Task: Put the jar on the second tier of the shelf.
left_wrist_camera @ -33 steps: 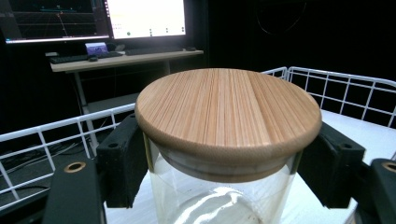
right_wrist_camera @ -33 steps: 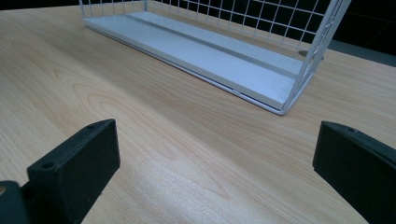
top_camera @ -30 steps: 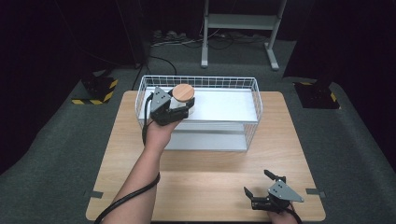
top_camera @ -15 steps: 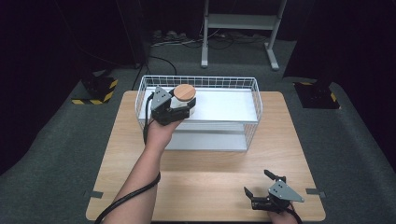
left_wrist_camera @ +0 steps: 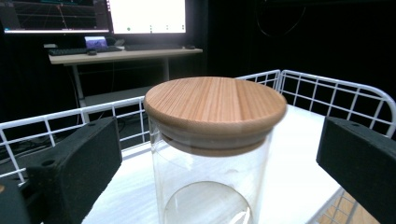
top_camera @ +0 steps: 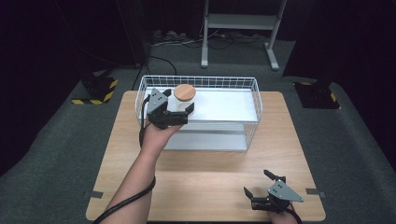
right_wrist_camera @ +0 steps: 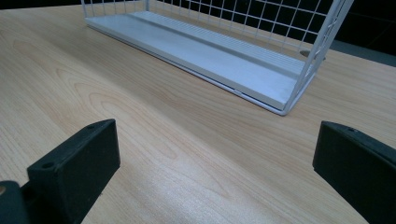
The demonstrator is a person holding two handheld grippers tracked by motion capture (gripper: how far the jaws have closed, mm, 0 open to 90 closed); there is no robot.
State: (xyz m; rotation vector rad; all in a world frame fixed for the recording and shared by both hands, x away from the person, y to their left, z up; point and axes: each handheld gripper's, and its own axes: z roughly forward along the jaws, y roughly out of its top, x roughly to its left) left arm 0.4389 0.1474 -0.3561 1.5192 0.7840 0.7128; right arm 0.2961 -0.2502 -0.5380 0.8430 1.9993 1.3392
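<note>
A clear glass jar [top_camera: 183,96] with a round wooden lid [left_wrist_camera: 215,105] stands upright on the top shelf of a white wire rack [top_camera: 224,106], near its left end. My left gripper [top_camera: 180,103] reaches in from the rack's left front. Its jaws have just been opening and now stand wide on either side of the jar [left_wrist_camera: 210,186], with visible gaps, so the pads are off the glass. My right gripper [top_camera: 257,183] rests low at the table's near right, open with nothing between its jaws [right_wrist_camera: 215,172].
The rack stands at the back middle of the wooden table [top_camera: 210,154] and has a lower shelf [right_wrist_camera: 224,56] with wire walls. A desk with monitors [left_wrist_camera: 116,14] lies beyond in the left gripper view. Dark floor surrounds the table.
The left jaws have spread apart and let go of the jar, which stays standing on the top shelf. The right gripper has not moved.
</note>
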